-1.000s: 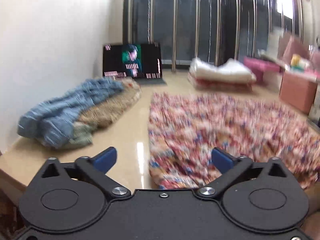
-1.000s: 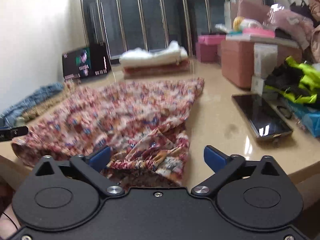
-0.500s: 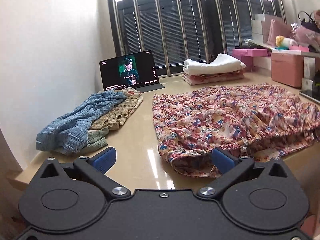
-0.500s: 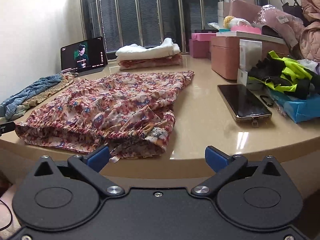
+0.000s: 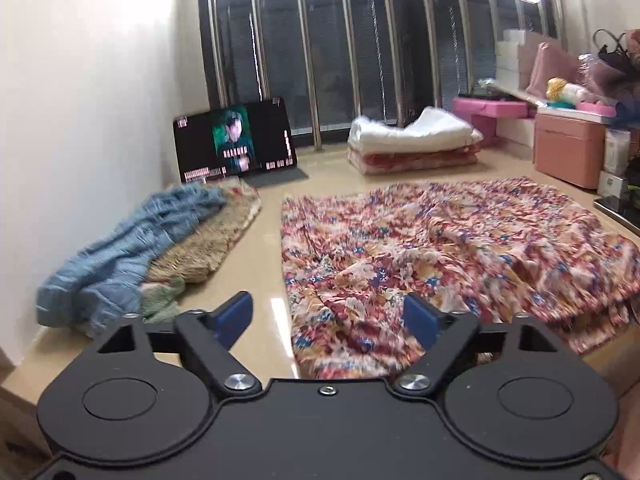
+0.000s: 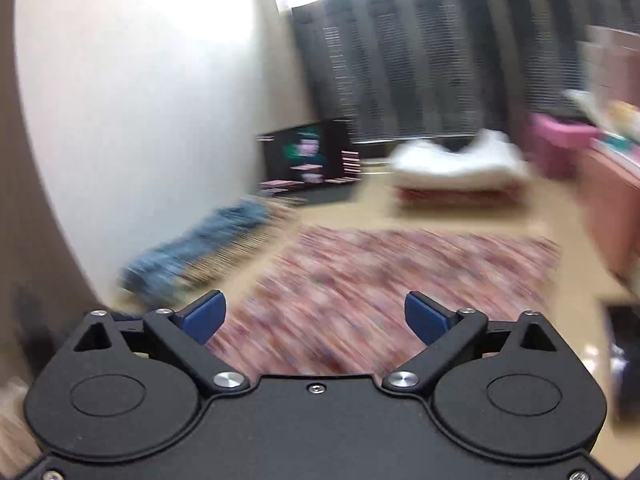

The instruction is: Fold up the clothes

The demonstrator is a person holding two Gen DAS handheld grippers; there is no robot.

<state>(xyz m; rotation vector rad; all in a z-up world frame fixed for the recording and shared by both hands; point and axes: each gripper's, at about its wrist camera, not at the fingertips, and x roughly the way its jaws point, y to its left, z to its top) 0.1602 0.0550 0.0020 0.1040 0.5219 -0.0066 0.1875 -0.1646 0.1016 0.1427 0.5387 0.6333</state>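
A red floral garment (image 5: 448, 256) lies spread on the beige table (image 5: 260, 276), rumpled along its near edge. My left gripper (image 5: 328, 316) hovers over the garment's near left corner; its jaws are closing, cloth lies below and between the blue pads (image 5: 420, 318), and they do not press on it. In the blurred right wrist view my right gripper (image 6: 316, 316) hangs above the floral garment (image 6: 392, 272), jaws wide and closing slightly, with nothing held.
A blue knit piece (image 5: 124, 256) and a tan one (image 5: 208, 240) lie at the left by the wall. A lit tablet (image 5: 236, 140) stands at the back. Folded white and red clothes (image 5: 412, 144) are stacked behind, pink boxes (image 5: 568, 152) at the right.
The left jaws have narrowed and the gripper has shifted forward over the garment's near left corner. The right gripper has risen and swung left, so its view is blurred; the phone has slid to the frame's right edge.
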